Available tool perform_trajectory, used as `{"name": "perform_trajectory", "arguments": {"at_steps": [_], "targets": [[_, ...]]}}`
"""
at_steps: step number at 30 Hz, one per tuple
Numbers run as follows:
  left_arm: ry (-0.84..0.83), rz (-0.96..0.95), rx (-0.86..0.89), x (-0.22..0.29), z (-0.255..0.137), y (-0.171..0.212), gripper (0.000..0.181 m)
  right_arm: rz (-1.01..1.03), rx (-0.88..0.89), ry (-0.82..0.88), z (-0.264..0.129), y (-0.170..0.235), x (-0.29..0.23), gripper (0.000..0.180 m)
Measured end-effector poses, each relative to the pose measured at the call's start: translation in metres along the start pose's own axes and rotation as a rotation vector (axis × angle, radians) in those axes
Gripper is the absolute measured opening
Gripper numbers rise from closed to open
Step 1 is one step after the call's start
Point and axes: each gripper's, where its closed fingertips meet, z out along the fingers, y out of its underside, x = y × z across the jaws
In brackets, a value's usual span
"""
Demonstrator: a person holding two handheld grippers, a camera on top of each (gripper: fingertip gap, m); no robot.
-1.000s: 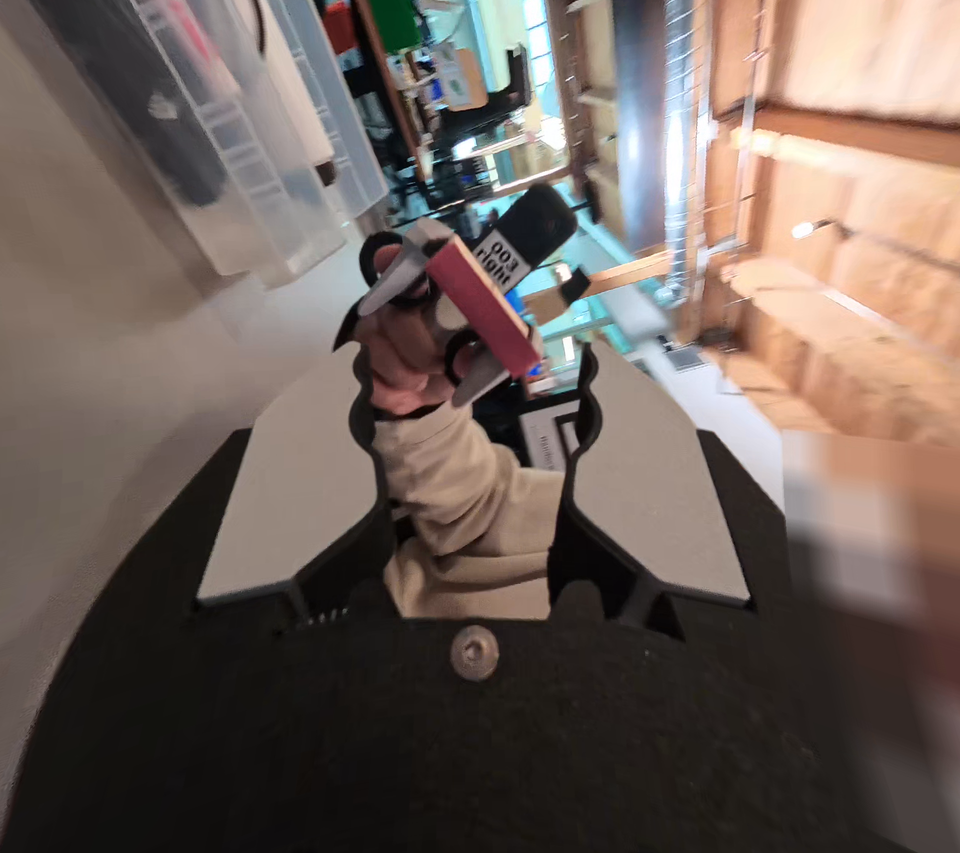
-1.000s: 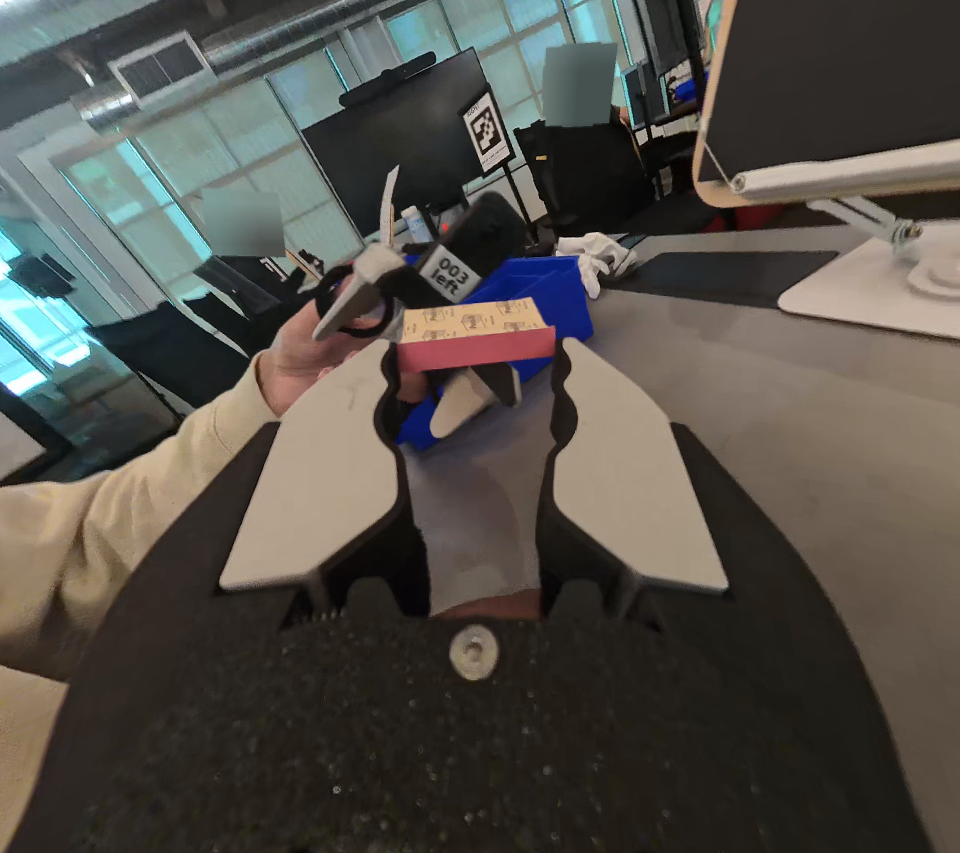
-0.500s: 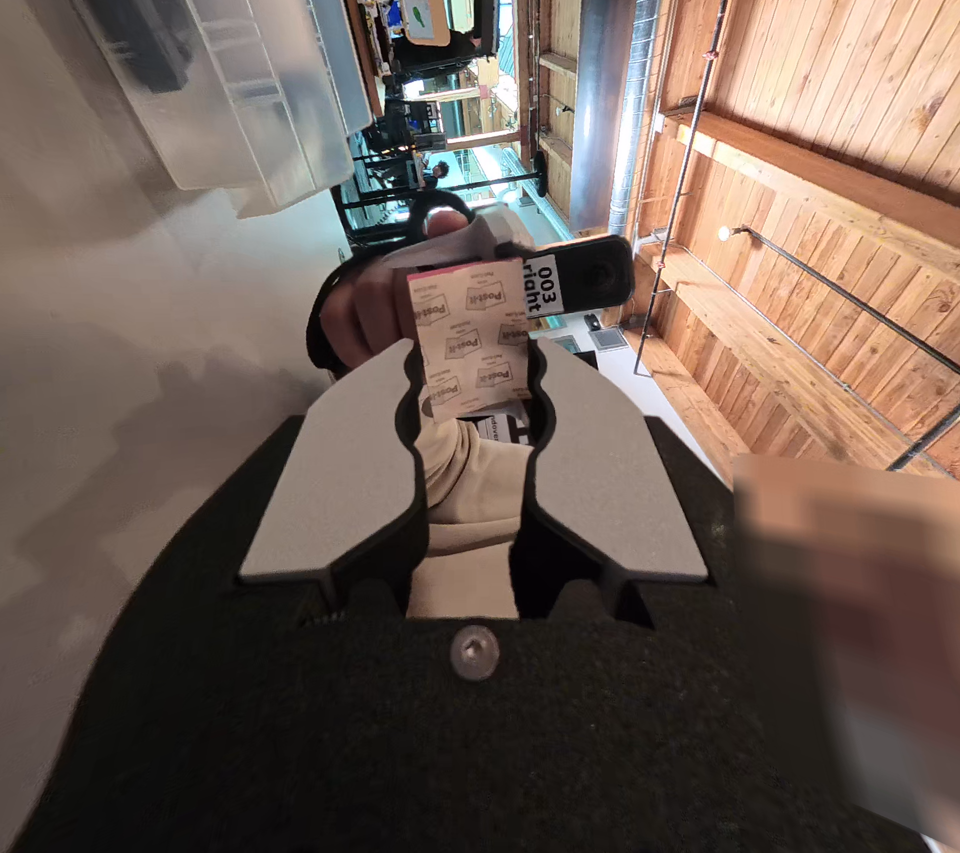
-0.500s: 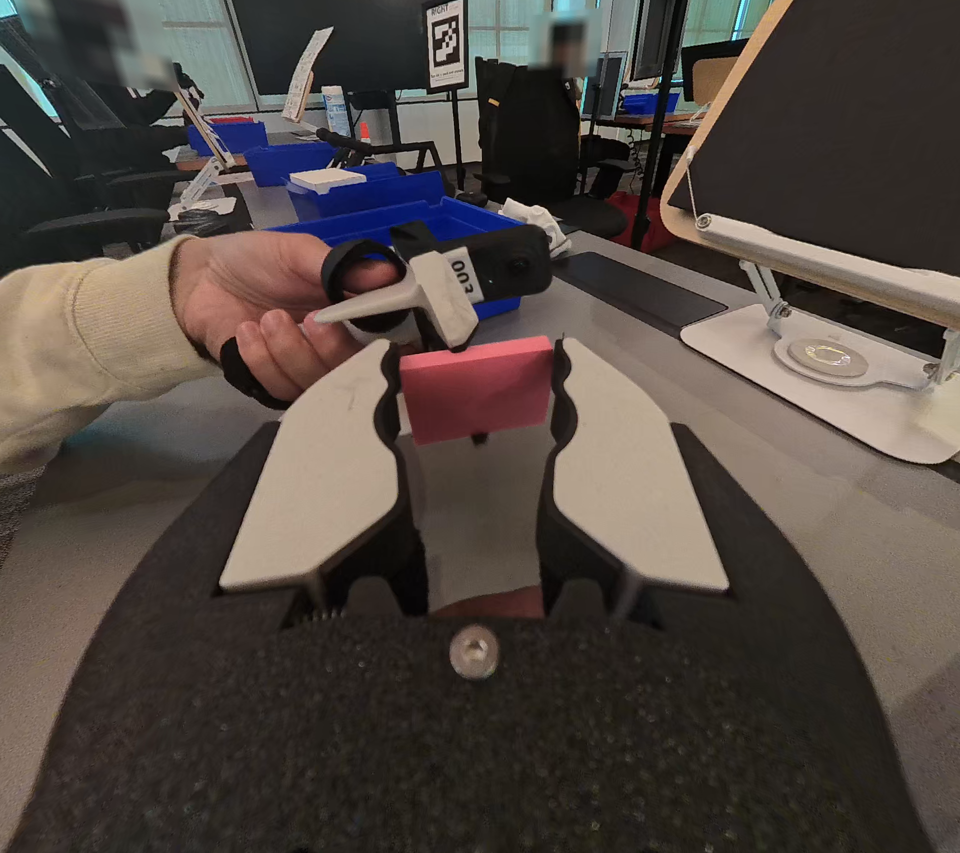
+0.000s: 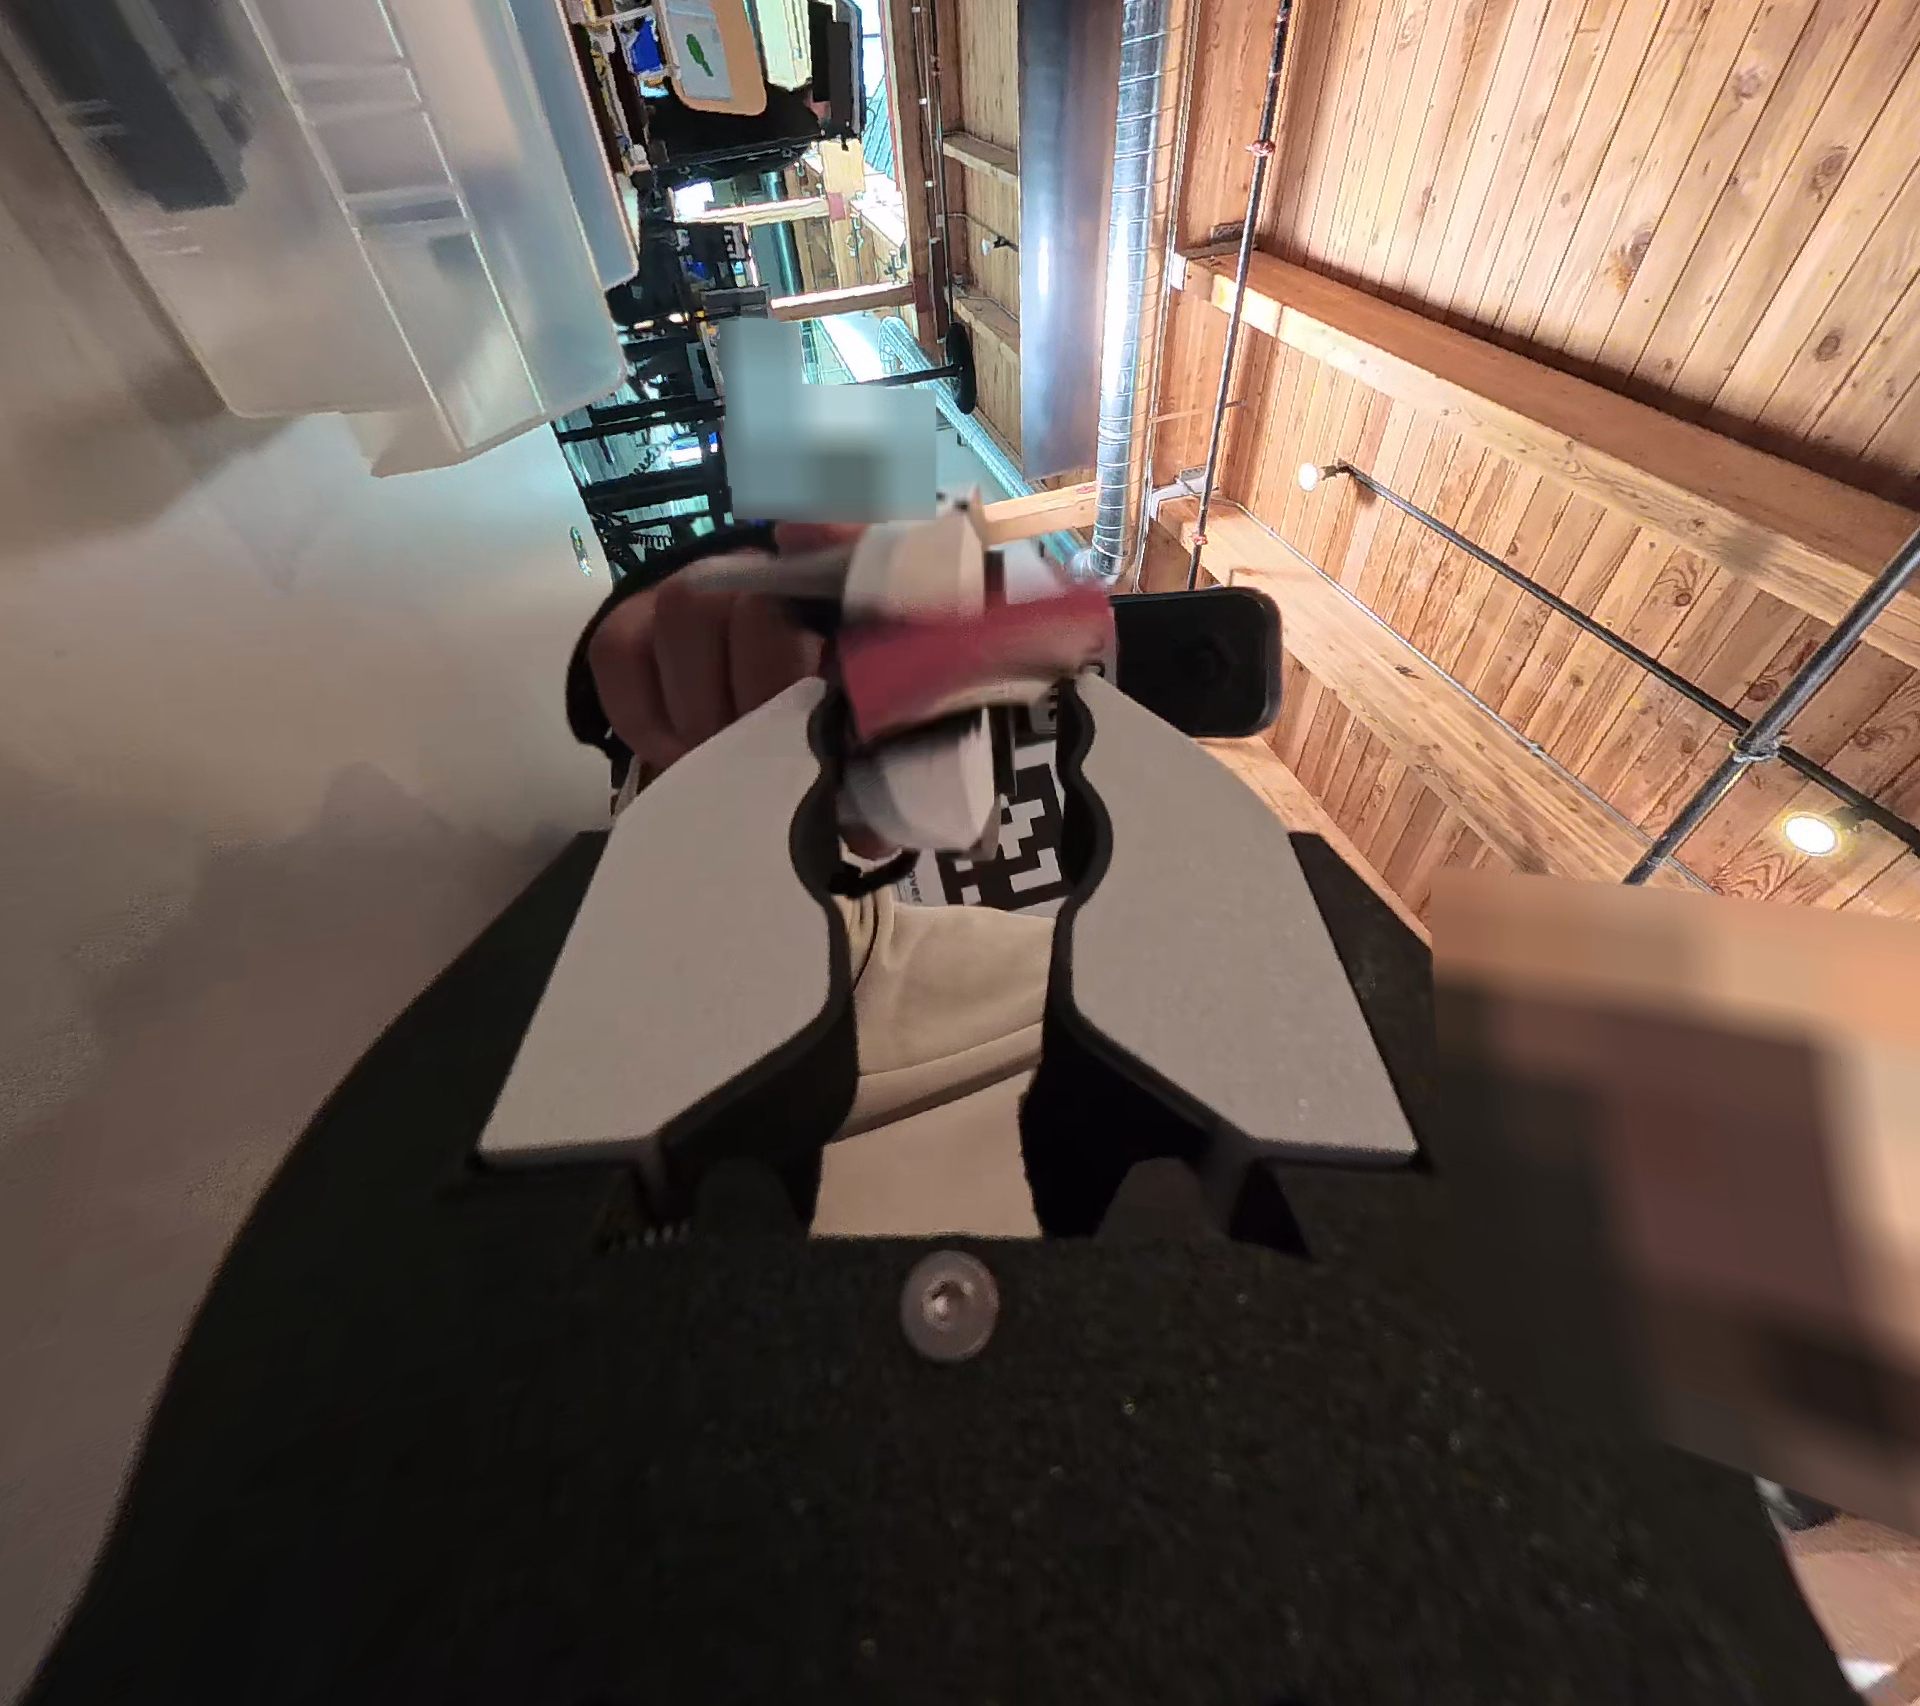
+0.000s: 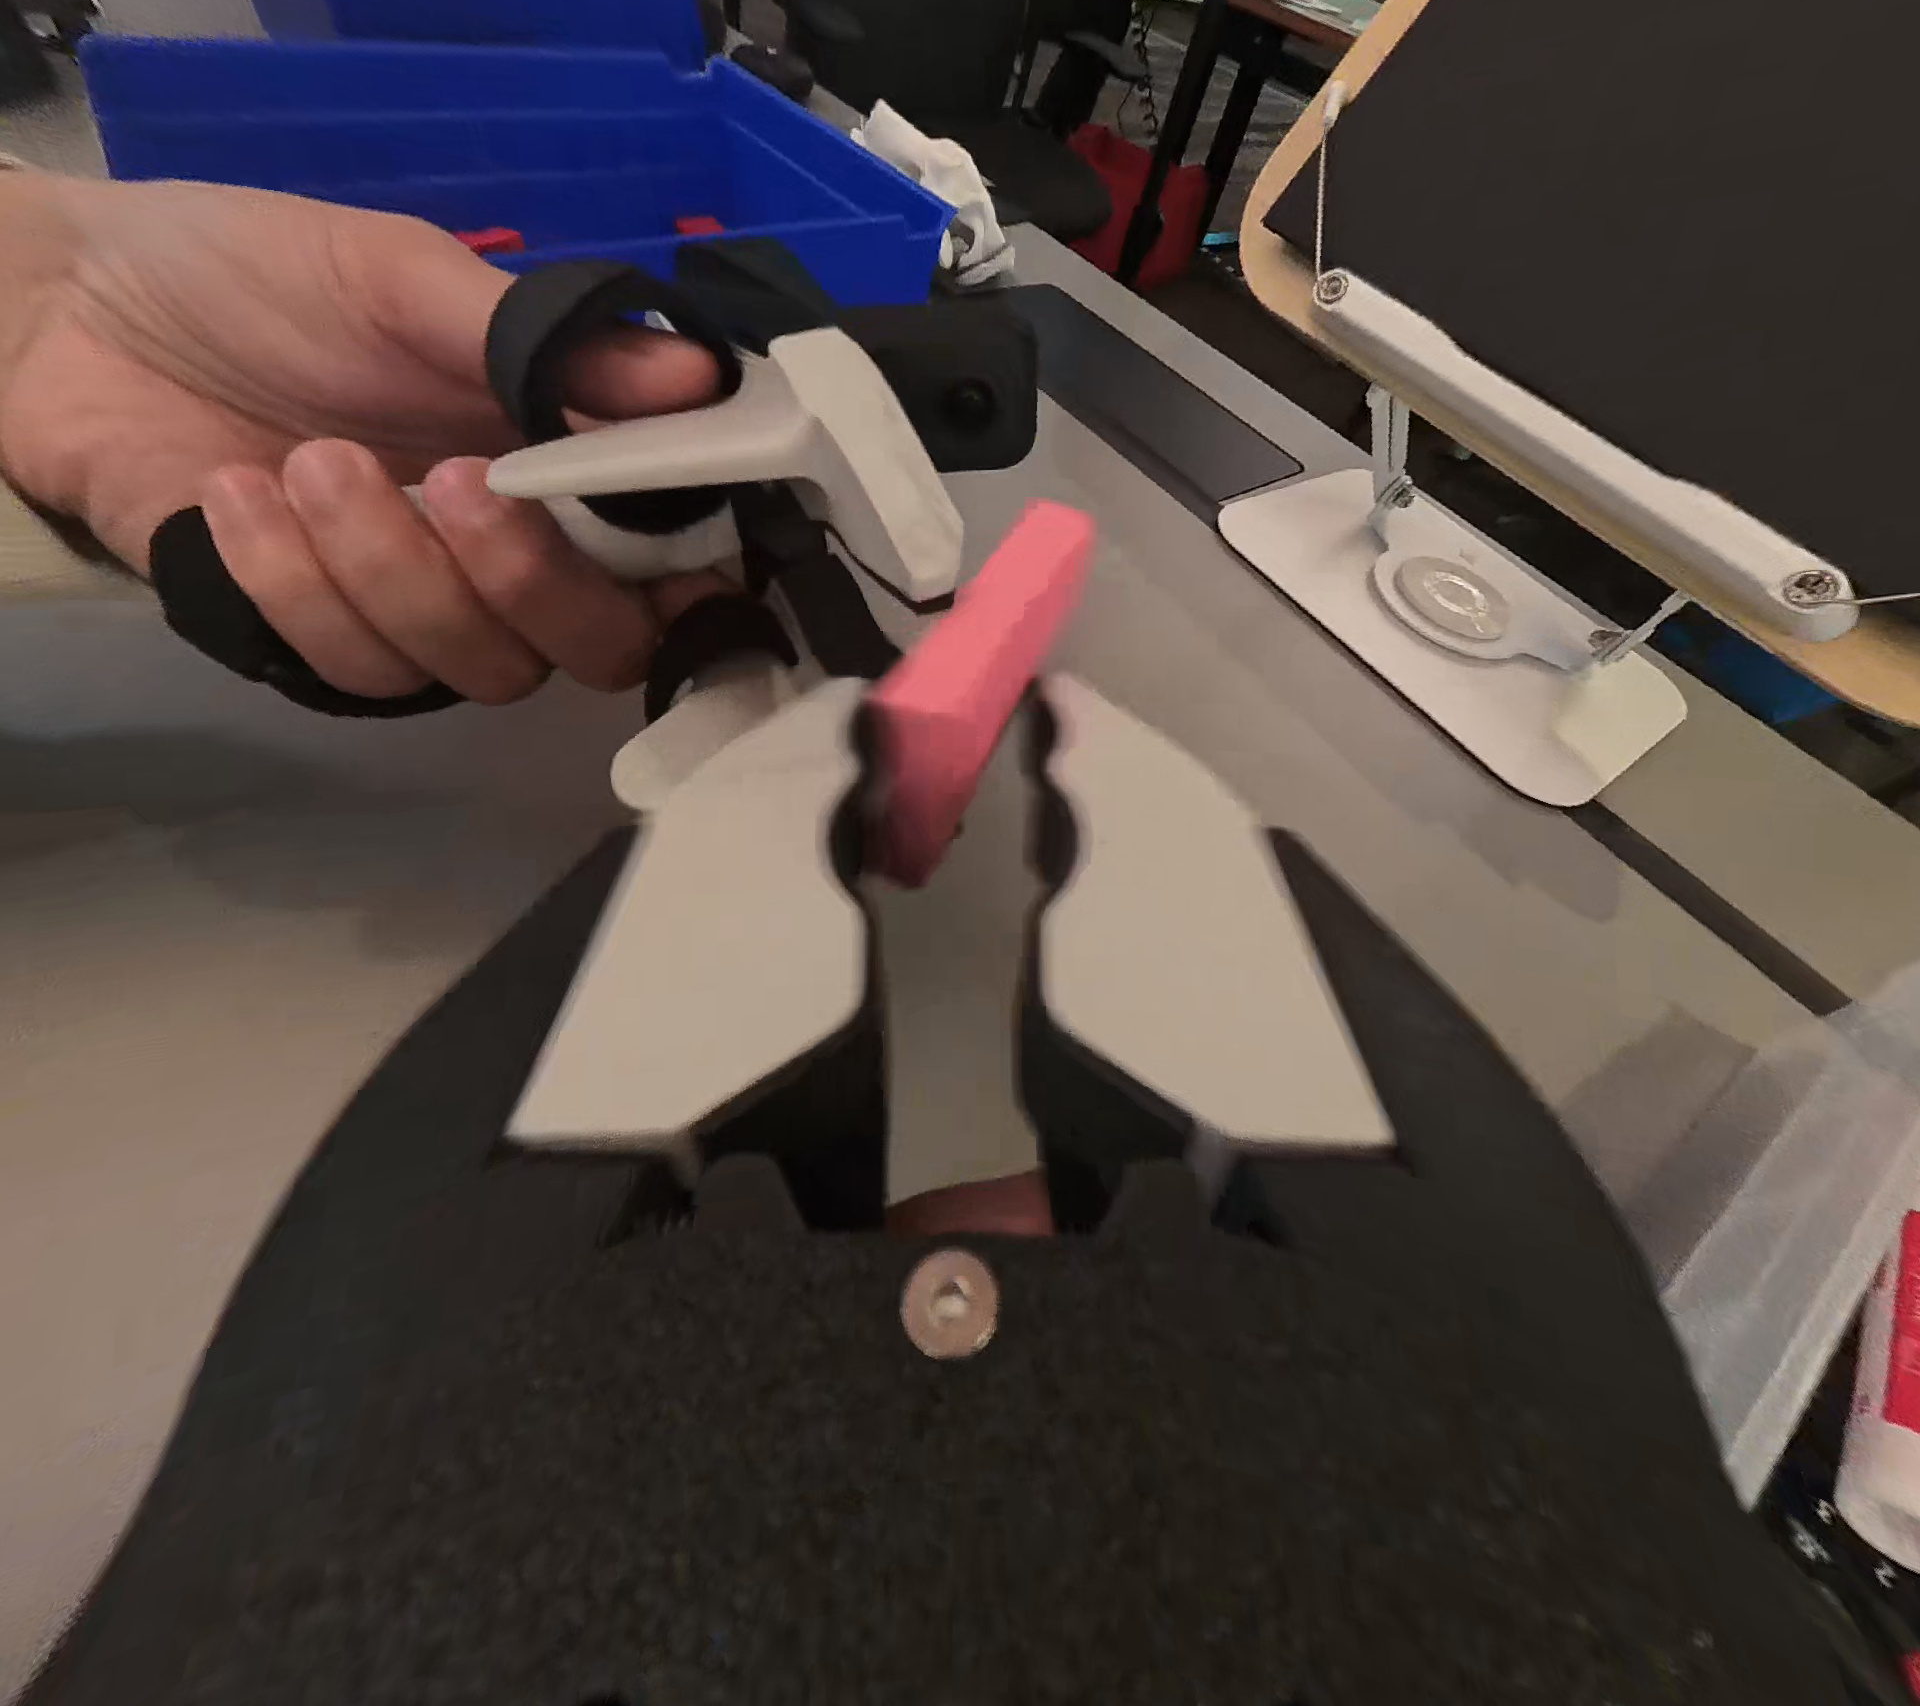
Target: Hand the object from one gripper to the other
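Observation:
The object is a pink sticky-note pad [image 6: 977,690]. My right gripper [image 6: 945,721] is shut on its two flat faces, and the pad sticks out edge-on and tilted up to the right. In the left wrist view the pad [image 5: 966,659] is blurred and lies crosswise just past my left gripper [image 5: 951,721]. The right gripper's white fingers [image 5: 914,565] clamp it from above and below. The left jaws stand about a pad's width apart. In the right wrist view the left gripper [image 6: 821,659], held by a hand [image 6: 260,409], sits just left of the pad. The pad's upper end is clear of its fingers.
Blue bins [image 6: 499,129] stand behind the hand on the grey table [image 6: 260,877]. A dark tilted board [image 6: 1610,98] on a white stand [image 6: 1455,617] is at the right. A clear plastic bin [image 6: 1787,1189] is at the near right. Clear bins [image 5: 364,150] show in the left wrist view. Less than 4 cm separates the two grippers' tips.
The pad has turned from face-on to edge-on in both views. My right jaws have narrowed onto its faces. My left jaws have kept their width since half a second ago.

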Motion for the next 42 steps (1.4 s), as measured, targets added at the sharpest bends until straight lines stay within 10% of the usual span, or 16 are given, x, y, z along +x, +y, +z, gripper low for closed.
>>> {"name": "perform_trajectory", "arguments": {"at_steps": [11,17,34,42], "targets": [[-0.213,0.437,0.000,0.008,-0.005,-0.011,0.043,0.760,0.093,-0.433,-0.010,-0.022,-0.017,0.009],[-0.350,0.623,-0.015,0.005,-0.014,-0.014,0.009,0.924,0.103,-0.504,-0.003,-0.014,-0.018,0.017],[-0.630,0.247,0.059,-0.039,-0.048,-0.019,0.009,-0.368,-0.117,0.203,0.017,0.025,-0.007,0.075],[-0.450,0.112,0.168,-0.023,-0.029,-0.018,0.009,-0.980,-0.179,0.765,0.002,0.012,0.023,0.021]]}}
